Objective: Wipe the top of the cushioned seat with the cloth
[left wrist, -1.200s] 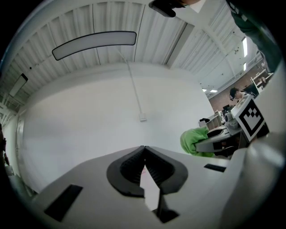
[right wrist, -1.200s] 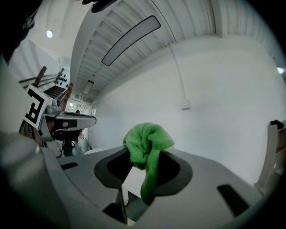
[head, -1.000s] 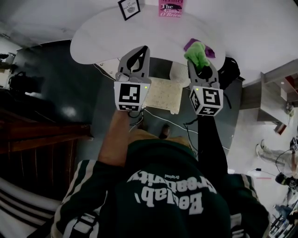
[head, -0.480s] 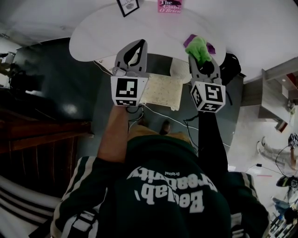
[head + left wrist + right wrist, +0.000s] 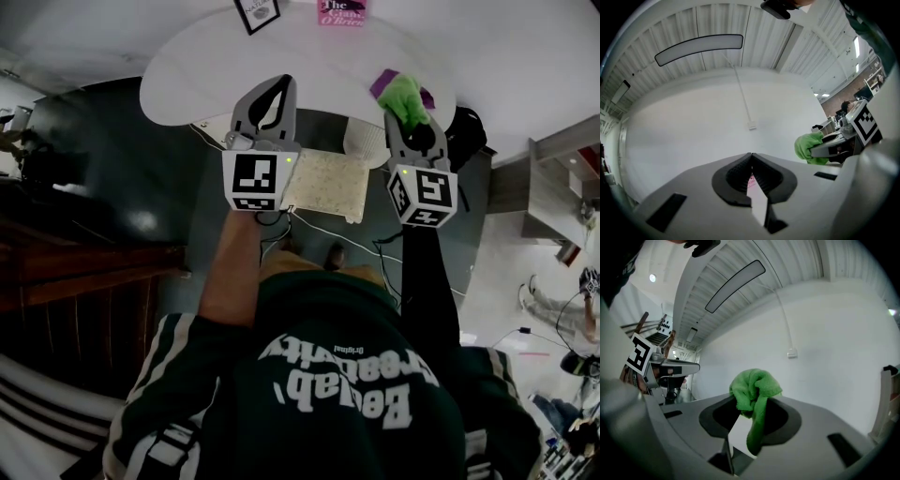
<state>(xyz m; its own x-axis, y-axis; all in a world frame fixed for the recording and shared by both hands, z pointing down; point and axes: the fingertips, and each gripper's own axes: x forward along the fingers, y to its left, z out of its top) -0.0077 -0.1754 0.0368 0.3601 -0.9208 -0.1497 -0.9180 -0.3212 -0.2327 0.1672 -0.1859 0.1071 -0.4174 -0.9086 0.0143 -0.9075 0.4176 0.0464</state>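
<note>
The cushioned seat (image 5: 328, 186) is a speckled cream square below me, between my two grippers in the head view. My right gripper (image 5: 406, 111) is shut on a bunched green cloth (image 5: 405, 97) and held up in the air at the right. The same cloth (image 5: 753, 392) hangs from the shut jaws in the right gripper view, and the cloth (image 5: 809, 147) also shows at the right of the left gripper view. My left gripper (image 5: 273, 94) is shut with nothing in it, raised left of the seat. Both grippers point up toward a white wall and ceiling.
A white rounded table (image 5: 216, 66) lies beyond the seat, with a framed picture (image 5: 257, 13), a pink book (image 5: 343, 13) and a purple item (image 5: 386, 84) on it. Cables (image 5: 319, 230) run over the dark floor near the seat. A grey shelf unit (image 5: 544, 187) stands at right.
Both grippers have lifted slightly and shifted a little; the right one still holds the green cloth. The seat looks unmoved.
</note>
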